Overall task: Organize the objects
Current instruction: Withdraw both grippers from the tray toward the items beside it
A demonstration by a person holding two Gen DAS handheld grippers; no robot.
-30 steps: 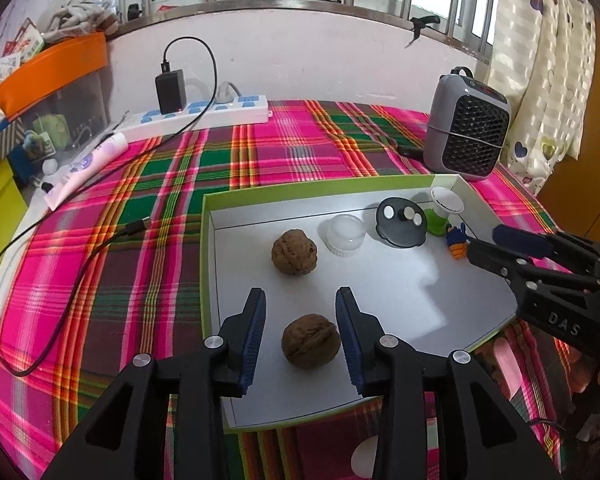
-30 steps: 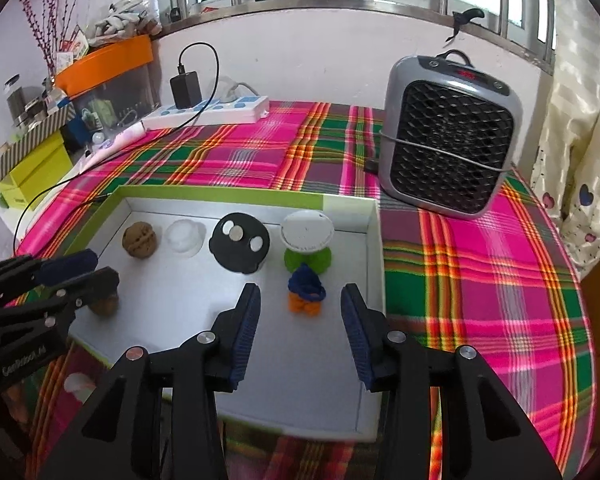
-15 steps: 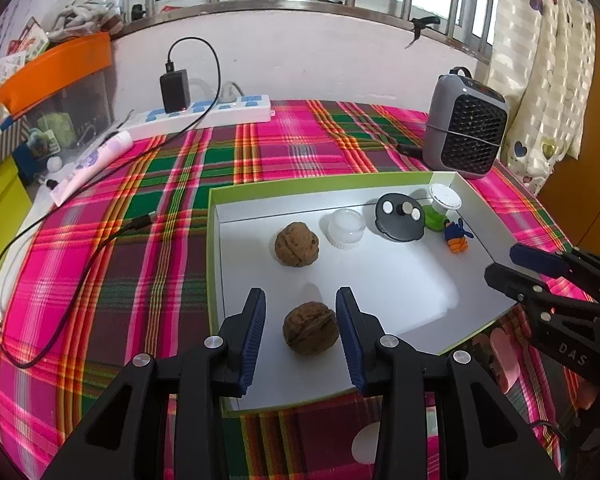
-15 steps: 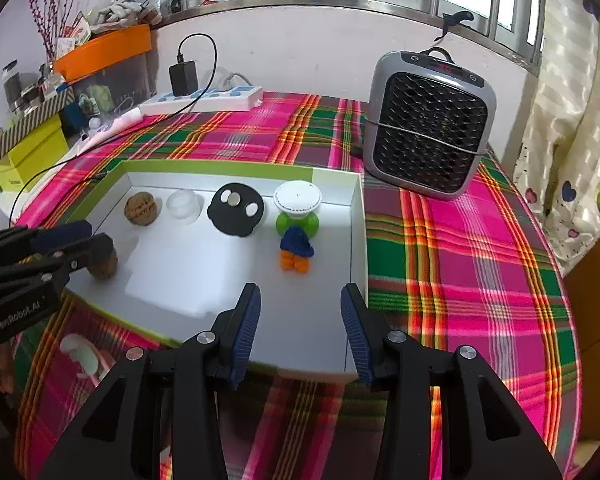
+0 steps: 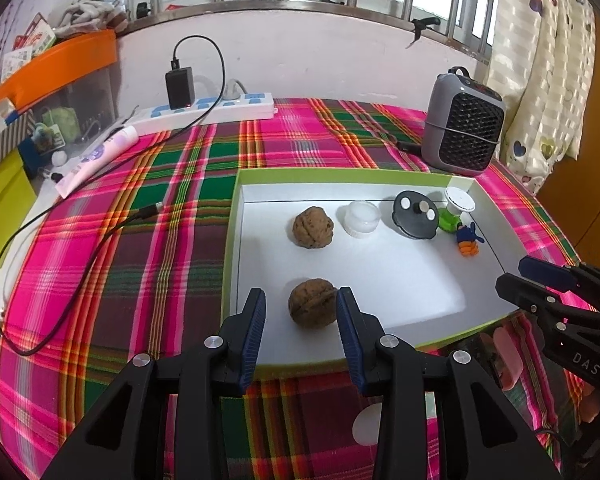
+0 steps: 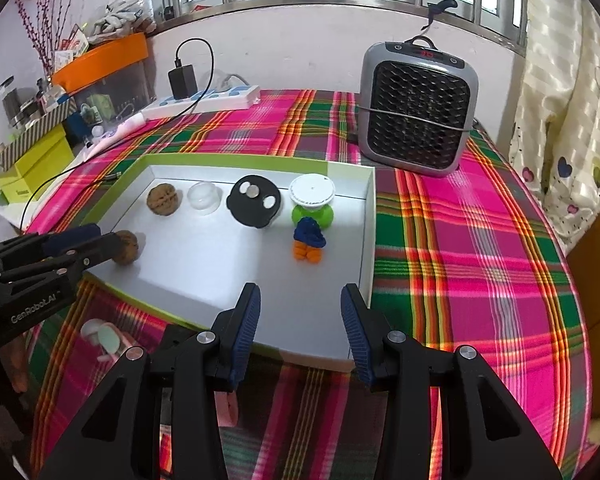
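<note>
A white tray with a green rim [image 5: 236,216] holds two walnuts. The near walnut [image 5: 312,303] lies on the tray floor in line with my left gripper [image 5: 301,318], which is open, its pads clear of the shell. In the right wrist view this walnut [image 6: 126,247] sits just past the left gripper [image 6: 100,242]. The far walnut [image 5: 313,227], a clear cup [image 5: 362,218], a black lid [image 5: 415,216], a green bottle [image 5: 456,210] and a blue-orange toy [image 5: 468,238] line the back. My right gripper [image 6: 300,308] is open and empty over the tray's near right corner.
A grey heater [image 6: 418,108] stands behind the tray's right end. At the back left lie a power strip [image 5: 208,110] with a charger, a loose black cable [image 5: 80,240] and a tube [image 5: 96,158]. Boxes and an orange-lidded bin [image 5: 56,68] crowd the far left.
My right gripper has drawn back from over the blue-orange toy to the tray's near rim. The left gripper has backed off slightly from the near walnut. Nothing in the tray moved.
</note>
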